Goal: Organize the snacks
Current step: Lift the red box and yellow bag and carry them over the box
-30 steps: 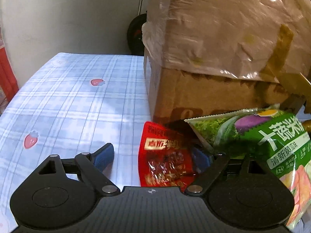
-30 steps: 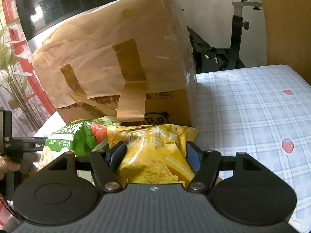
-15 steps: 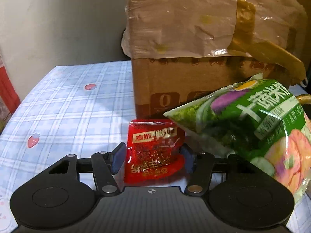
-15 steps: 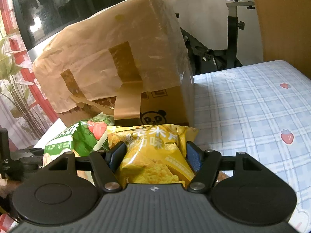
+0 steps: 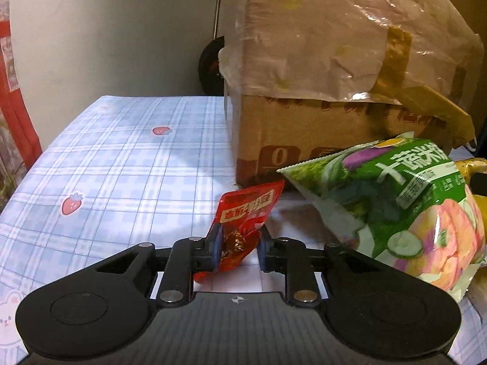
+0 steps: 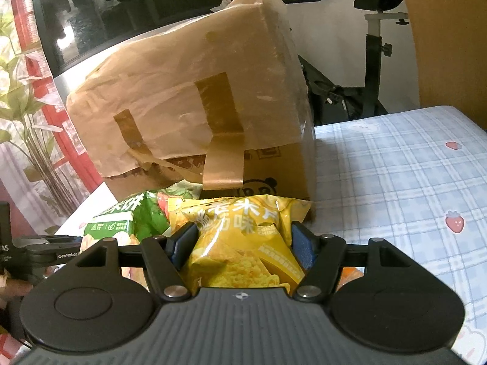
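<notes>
Red foil snack sachet (image 5: 243, 222) sits between the jaws of the left gripper (image 5: 237, 248), tilted up off the blue-checked strawberry-print tabletop (image 5: 121, 167). Change vs. a second ago: jaws were wide apart w/ sachet lying flat ahead; they are now closing, pads at both sides of the crumpling pack, so a grasp is prob. forming & a lift could follow. Green veg-print cracker bag (image 5: 404, 200) lies just right of it, in front of the plastic-wrapped, taped cardboard box (image 5: 334, 91). Right gripper (image 6: 240, 243), unchanged, holds the yellow corn-chip bag (image 6: 240, 243) w/ jaws about mid-open around the puffy pack, near the box front.
</notes>
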Available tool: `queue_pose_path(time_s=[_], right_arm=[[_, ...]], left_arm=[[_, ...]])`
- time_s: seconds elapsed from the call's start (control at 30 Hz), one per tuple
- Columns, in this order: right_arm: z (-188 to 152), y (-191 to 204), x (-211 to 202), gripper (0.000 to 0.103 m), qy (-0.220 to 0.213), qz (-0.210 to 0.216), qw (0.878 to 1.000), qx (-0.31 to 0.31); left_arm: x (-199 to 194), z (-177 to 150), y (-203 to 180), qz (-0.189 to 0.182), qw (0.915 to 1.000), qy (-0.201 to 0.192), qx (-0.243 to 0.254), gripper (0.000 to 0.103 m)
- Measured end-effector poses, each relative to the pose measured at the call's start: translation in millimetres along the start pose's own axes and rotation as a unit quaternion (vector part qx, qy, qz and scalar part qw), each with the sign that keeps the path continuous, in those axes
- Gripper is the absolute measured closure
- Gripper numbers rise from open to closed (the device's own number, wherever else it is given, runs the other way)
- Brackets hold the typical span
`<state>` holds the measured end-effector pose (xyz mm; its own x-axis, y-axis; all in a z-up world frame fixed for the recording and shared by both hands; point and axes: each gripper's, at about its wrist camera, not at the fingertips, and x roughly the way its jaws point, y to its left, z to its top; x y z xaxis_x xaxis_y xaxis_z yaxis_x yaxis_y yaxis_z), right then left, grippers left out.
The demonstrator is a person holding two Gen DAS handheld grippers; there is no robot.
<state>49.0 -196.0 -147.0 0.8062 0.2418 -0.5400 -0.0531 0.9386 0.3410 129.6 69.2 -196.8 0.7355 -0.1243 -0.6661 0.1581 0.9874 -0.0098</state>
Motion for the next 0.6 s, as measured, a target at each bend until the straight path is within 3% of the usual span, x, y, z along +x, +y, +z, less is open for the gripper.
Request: queue_pose_path(time_s=[0.1,0.2,0.33,0.6], right_arm=[[1,-2,-1,0.035,0.001,-0.001,1.000,0.005],[2,-1,-1,0.035,0.001,-0.002,1.000,0.003],[2,1,-4,0.035,-0.003,0.006,1.000,0.001],[9,2,-22,0.036,-0.024,0.039,0.999,0.003]], left_arm=[[6,-2,6,0.002,1.0000,-0.006,0.000,0.073],[7,1,9,0.003,1.0000,-0.002,-0.003,0.084],[-9,1,13,-0.009,0.9998,-0.014,-0.015,0.089],[-54,15,11,-0.032,0.9977,-0.055,-0.020,0.089]])
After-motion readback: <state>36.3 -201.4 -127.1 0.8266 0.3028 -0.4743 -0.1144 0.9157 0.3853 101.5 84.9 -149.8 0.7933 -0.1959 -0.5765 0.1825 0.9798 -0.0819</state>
